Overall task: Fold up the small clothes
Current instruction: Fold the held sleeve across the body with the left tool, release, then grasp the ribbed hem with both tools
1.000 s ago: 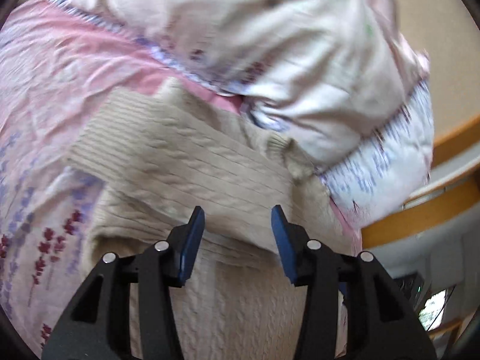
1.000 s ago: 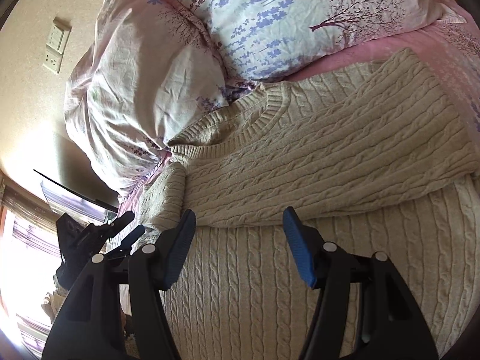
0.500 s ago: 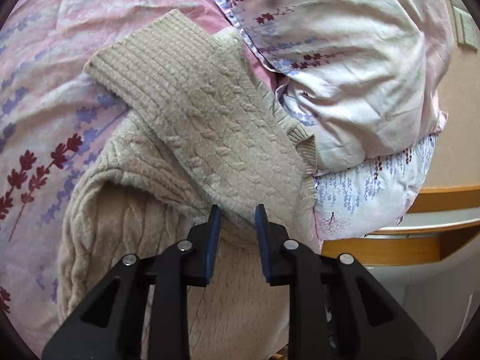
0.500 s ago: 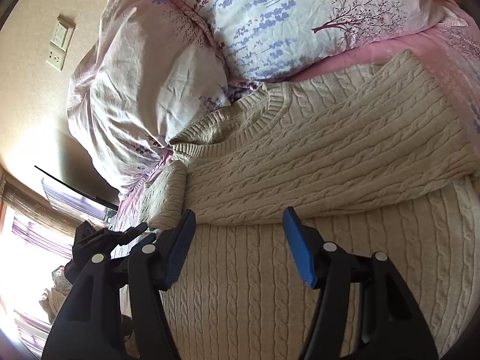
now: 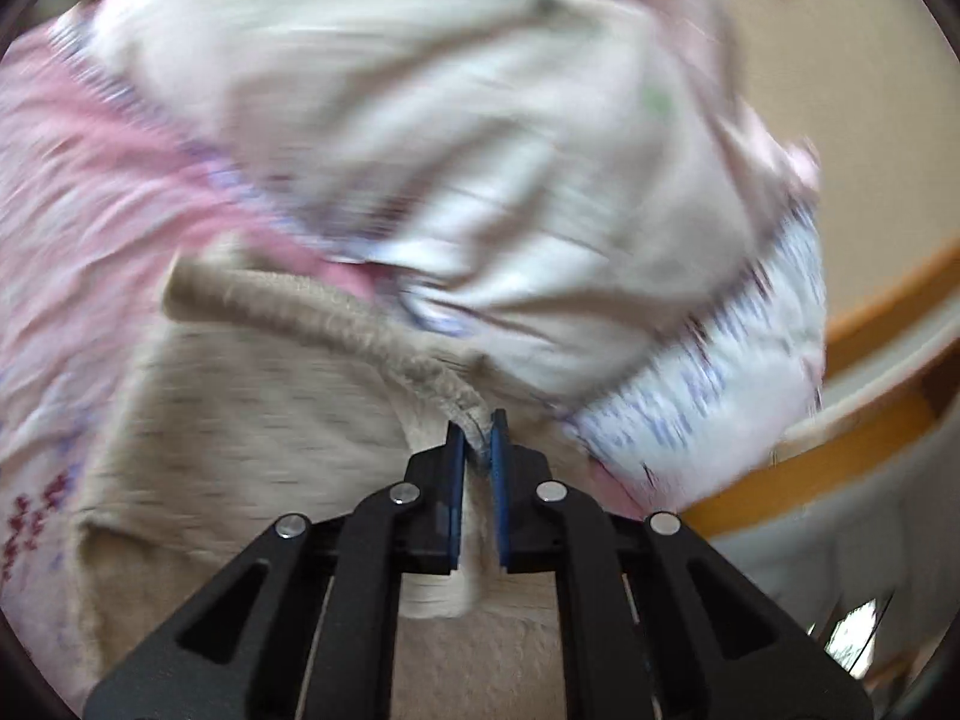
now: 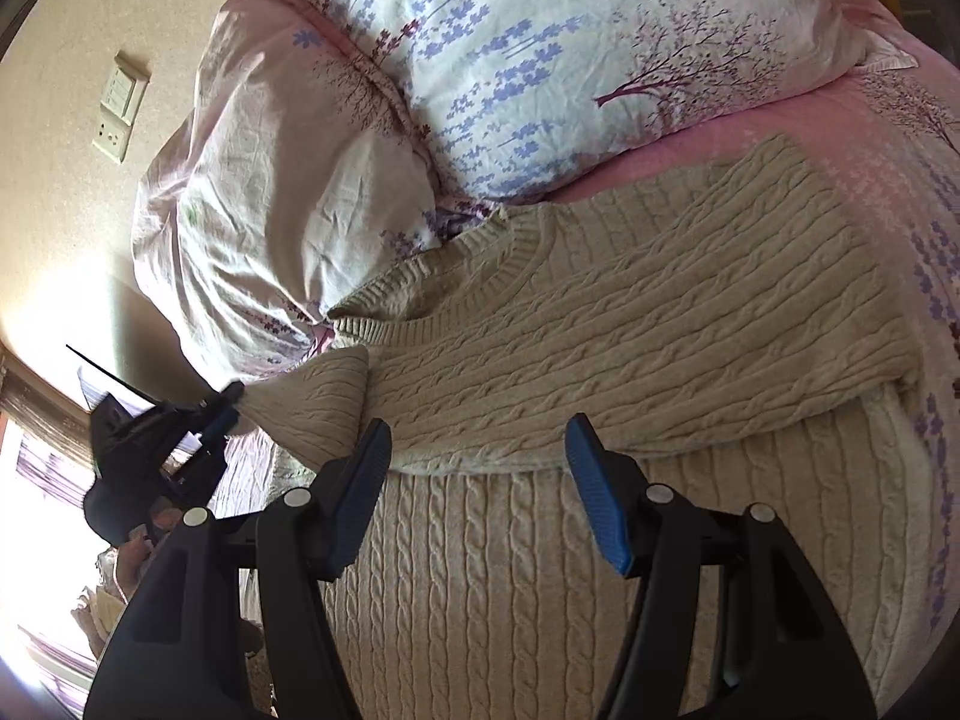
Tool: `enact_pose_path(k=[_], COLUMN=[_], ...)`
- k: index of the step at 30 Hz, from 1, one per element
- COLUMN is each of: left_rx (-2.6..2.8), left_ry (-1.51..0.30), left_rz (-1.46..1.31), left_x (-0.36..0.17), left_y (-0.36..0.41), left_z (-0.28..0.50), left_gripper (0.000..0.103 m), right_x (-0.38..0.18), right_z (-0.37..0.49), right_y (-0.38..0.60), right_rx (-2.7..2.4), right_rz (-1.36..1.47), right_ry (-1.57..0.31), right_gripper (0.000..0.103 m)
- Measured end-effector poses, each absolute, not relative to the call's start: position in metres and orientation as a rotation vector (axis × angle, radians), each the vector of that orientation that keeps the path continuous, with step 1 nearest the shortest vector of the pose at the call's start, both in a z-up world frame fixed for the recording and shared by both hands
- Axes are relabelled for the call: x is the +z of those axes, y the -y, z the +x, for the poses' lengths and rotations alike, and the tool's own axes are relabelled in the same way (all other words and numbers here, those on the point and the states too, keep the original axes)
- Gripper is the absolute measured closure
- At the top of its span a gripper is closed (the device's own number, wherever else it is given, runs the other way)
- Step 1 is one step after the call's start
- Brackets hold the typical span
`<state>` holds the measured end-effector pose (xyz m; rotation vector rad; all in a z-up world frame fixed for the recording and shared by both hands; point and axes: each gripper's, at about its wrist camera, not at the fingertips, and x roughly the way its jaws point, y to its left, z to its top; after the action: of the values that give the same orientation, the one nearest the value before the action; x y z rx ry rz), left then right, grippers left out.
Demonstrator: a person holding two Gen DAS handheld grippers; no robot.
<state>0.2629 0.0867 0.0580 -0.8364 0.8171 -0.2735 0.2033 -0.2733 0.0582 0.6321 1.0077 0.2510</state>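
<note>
One sweater (image 6: 600, 360), two pillows (image 6: 540, 60), two grippers (image 6: 477, 480).

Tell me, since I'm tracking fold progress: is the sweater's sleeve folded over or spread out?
Folded over: one sleeve lies across the sweater body. The left hand-held gripper pinches a knit edge.

A beige textured wall (image 6: 78, 18) carries a white switch plate and socket (image 6: 120, 114). Two floral pillows (image 6: 540, 60) lie on a bed with a pink sheet (image 6: 780, 120). Bright window light (image 6: 30, 480) glares at left.
</note>
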Motion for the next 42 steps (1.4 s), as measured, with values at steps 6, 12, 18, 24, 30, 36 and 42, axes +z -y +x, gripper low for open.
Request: enact_pose_path(k=[6, 12, 18, 24, 30, 36, 42], left_rx=[-0.559, -0.668, -0.408, -0.138, -0.1, -0.079, -0.053], left_ry=[-0.981, -1.031, -0.948, -0.992, -1.068, -1.106, -1.104], left_rz=[-0.453, -0.29, -0.324, -0.382, -0.465, -0.444, -0.44], left_x=[0.055, 0.045, 0.058, 0.033, 0.009, -0.004, -0.004], left_y=[0.051, 0.082, -0.025, -0.126, -0.159, -0.153, -0.151], left_z=[0.281, 0.257, 0.245, 0.233, 0.225, 0.231, 0.235], left_gripper=[0.089, 0.05, 0.044, 0.045, 0.05, 0.06, 0.064], right_x=[0.057, 0.042, 0.041, 0.041, 0.028, 0.028, 0.028], right_z=[0.206, 0.212, 0.222, 0.237, 0.247, 0.245, 0.246], right_y=[0.3, 0.323, 0.332, 0.333, 0.322, 0.317, 0.314], right_rx=[0.213, 0.233, 0.16, 0.108, 0.106, 0.115, 0.121], right_rz=[0.69, 0.82, 0.82, 0.75, 0.695, 0.681, 0.664], right_ry=[-0.992, -1.033, -1.058, -1.083, -1.142, -1.139, -1.134], right_gripper=[0.041, 0.041, 0.041, 0.046, 0.057, 0.069, 0.094])
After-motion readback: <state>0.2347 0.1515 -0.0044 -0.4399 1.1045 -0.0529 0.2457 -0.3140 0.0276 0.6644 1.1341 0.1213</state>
